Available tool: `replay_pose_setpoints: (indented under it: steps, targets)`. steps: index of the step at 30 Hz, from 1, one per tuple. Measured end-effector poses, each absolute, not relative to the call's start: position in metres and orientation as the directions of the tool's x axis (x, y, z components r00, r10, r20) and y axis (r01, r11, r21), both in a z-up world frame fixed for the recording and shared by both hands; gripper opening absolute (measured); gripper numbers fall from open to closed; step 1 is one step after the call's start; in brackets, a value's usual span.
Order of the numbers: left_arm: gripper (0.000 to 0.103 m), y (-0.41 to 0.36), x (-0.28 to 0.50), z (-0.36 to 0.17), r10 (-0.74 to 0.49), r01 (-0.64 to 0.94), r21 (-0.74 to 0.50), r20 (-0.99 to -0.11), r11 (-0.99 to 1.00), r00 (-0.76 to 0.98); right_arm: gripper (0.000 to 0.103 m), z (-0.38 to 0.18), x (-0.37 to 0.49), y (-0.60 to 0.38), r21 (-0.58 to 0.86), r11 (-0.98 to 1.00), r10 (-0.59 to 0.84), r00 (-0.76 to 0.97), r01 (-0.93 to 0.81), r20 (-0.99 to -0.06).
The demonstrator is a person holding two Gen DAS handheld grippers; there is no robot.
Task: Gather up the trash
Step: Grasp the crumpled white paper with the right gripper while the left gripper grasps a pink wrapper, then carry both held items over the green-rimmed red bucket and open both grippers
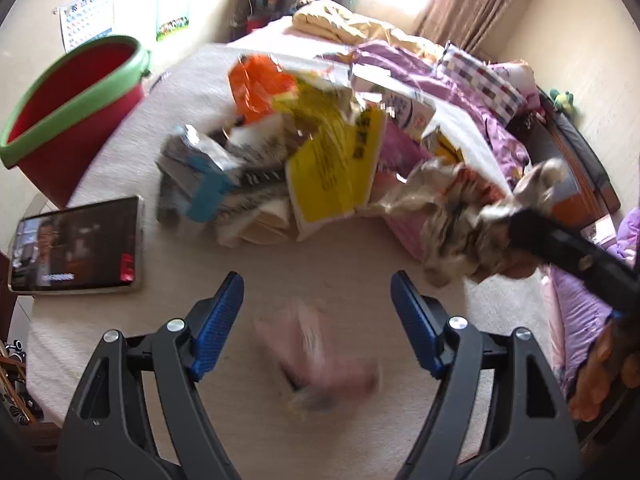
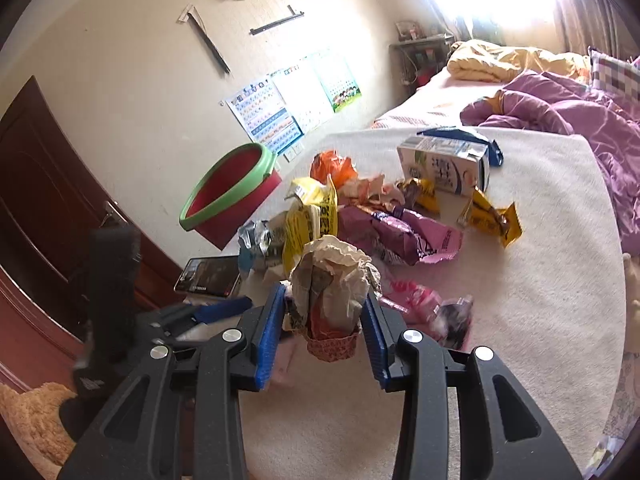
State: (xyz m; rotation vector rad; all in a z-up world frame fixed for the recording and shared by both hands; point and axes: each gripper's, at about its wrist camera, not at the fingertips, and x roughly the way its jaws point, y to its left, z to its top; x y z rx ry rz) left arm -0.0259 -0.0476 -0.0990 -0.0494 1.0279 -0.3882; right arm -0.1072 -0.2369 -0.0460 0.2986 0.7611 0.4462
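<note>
A pile of trash lies on the white bed cover: a yellow bag (image 1: pixel 332 168), an orange wrapper (image 1: pixel 256 84), a milk carton (image 2: pixel 444 164), a purple bag (image 2: pixel 400 236) and yellow wrappers (image 2: pixel 490 218). My left gripper (image 1: pixel 316 320) is open above a blurred pink wrapper (image 1: pixel 316 356). My right gripper (image 2: pixel 324 312) is shut on a crumpled paper wrapper (image 2: pixel 332 280), held above the bed; it shows in the left wrist view (image 1: pixel 460 216) too. A red bucket with a green rim (image 1: pixel 72 112) stands at the bed's left edge.
A phone with a lit screen (image 1: pixel 76 246) lies near the bed's left edge by the bucket. Purple and yellow bedding (image 2: pixel 560 120) is heaped at the far right. A dark wooden door (image 2: pixel 48 184) is on the left.
</note>
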Motion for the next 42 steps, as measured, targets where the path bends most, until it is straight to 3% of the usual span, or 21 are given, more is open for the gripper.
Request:
replay_pose_setpoints:
  steps: [2,4,7,10,17,18,21,28,33,37,42]
  targets:
    - [0.058,-0.052,-0.026,-0.106,-0.344,0.302,-0.230,-0.843,0.925,0.412,0.037,-0.043,-0.108,-0.236,0.413,0.866,0.490,0.643,-0.281,-0.589]
    - [0.033,-0.053,-0.029,-0.110,-0.346,0.312,-0.230,-0.851,0.922,0.394,0.037,-0.038,-0.108,-0.236,0.407,0.867,0.489,0.650,-0.288,-0.581]
    - [0.006,-0.048,-0.031,-0.110,-0.379,0.316,-0.268,-0.846,0.910,0.376,0.037,-0.027,-0.108,-0.231,0.400,0.864,0.494,0.667,-0.306,-0.558]
    - [0.000,-0.043,-0.036,-0.100,-0.384,0.334,-0.256,-0.828,0.907,0.409,0.037,-0.015,-0.107,-0.225,0.388,0.860,0.501,0.688,-0.331,-0.525]
    - [0.001,-0.026,-0.043,-0.079,-0.411,0.357,-0.259,-0.785,0.897,0.463,0.037,-0.005,-0.099,-0.212,0.360,0.868,0.490,0.709,-0.343,-0.507]
    - [0.009,-0.024,-0.043,-0.079,-0.440,0.376,-0.282,-0.777,0.883,0.450,0.037,-0.006,-0.097,-0.211,0.360,0.870,0.486,0.708,-0.337,-0.512]
    - [0.061,-0.028,-0.047,-0.076,-0.514,0.454,-0.316,-0.746,0.833,0.423,0.037,-0.010,-0.095,-0.211,0.361,0.882,0.460,0.715,-0.302,-0.526]
    - [0.065,-0.041,-0.070,-0.091,-0.550,0.619,-0.283,-0.781,0.733,0.295,0.037,-0.023,-0.092,-0.219,0.386,0.892,0.426,0.716,-0.233,-0.552]
    - [0.065,-0.052,-0.075,-0.113,-0.512,0.630,-0.262,-0.821,0.731,0.253,0.037,-0.028,-0.090,-0.220,0.394,0.891,0.426,0.711,-0.224,-0.560]
    - [0.057,-0.054,-0.076,-0.115,-0.511,0.623,-0.259,-0.818,0.738,0.264,0.037,-0.027,-0.089,-0.215,0.392,0.887,0.442,0.700,-0.246,-0.561]
    - [0.055,-0.051,-0.074,-0.113,-0.513,0.592,-0.270,-0.808,0.760,0.290,0.037,-0.026,-0.087,-0.213,0.389,0.881,0.459,0.691,-0.270,-0.559]
